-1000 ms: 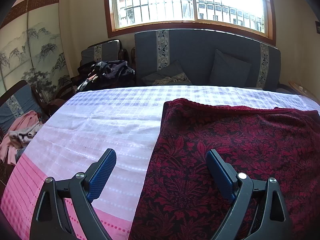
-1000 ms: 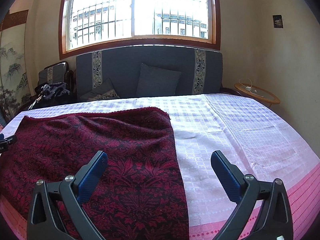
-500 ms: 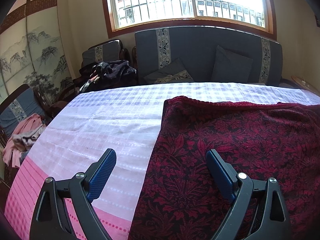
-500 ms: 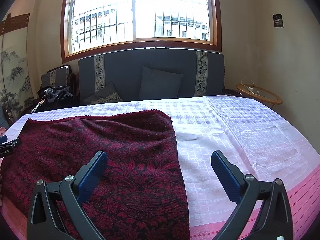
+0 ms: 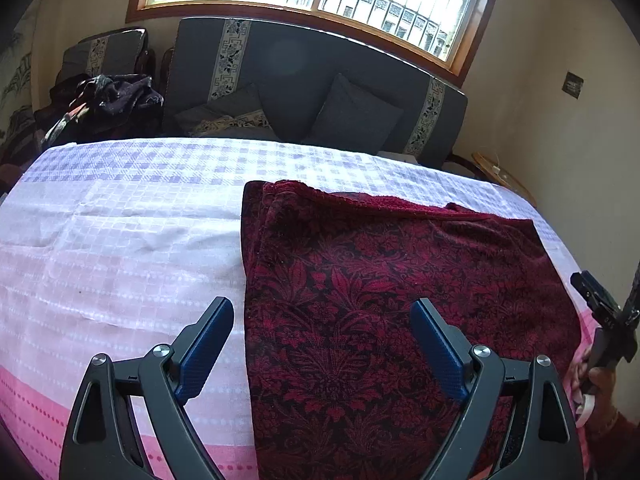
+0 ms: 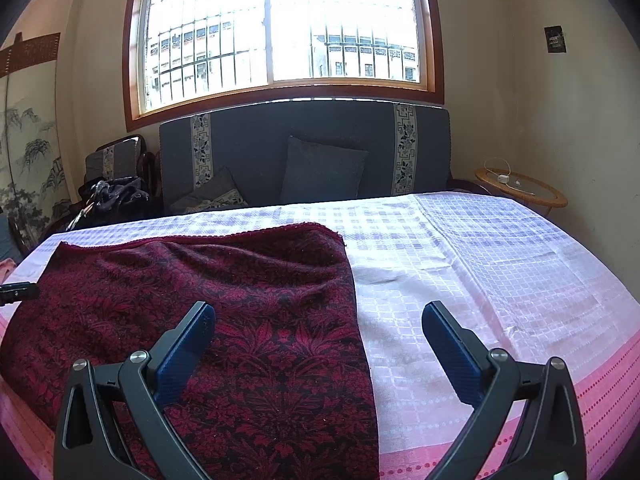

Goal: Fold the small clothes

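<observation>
A dark red cloth with a black floral pattern (image 5: 384,280) lies flat on the pink and white checked tablecloth (image 5: 120,248). My left gripper (image 5: 322,308) hovers open over the cloth's left edge, one finger above the tablecloth and one above the cloth, nothing between them. In the right wrist view the same cloth (image 6: 224,300) fills the left half. My right gripper (image 6: 320,312) is open above the cloth's right edge, holding nothing. The right gripper's body and the hand holding it show at the right edge of the left wrist view.
A dark blue sofa (image 6: 304,152) with cushions stands behind the table under a barred window. A pile of dark clothes (image 5: 104,100) lies on a chair at the back left. A small round wooden side table (image 6: 520,188) sits at the back right.
The left wrist view has swung to the right and tilted. The cloth's right part and the other gripper now show. The right wrist view is about the same. Both grippers remain open.
</observation>
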### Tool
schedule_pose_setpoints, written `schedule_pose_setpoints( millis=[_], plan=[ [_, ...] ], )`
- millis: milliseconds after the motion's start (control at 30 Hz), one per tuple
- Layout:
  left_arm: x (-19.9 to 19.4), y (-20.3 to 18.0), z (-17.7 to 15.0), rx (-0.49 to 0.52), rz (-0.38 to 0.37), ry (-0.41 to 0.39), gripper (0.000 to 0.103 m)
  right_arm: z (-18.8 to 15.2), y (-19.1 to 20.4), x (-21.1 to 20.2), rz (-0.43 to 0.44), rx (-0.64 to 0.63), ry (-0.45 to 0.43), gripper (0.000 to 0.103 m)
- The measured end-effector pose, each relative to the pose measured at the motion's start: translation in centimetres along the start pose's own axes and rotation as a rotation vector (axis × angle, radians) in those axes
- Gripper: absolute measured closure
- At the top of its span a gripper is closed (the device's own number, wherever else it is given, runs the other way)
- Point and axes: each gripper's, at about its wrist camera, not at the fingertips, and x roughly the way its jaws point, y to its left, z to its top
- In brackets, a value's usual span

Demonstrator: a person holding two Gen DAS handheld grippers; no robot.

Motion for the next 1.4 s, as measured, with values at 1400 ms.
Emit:
schedule_pose_setpoints(
  millis=[1400],
  plan=[
    [6.9,5.3,2.4,-0.113,-0.441,0.286,0.052,0.2,0.5,-0.3,-0.057,-0.014,-0.012,0.0]
  ],
)
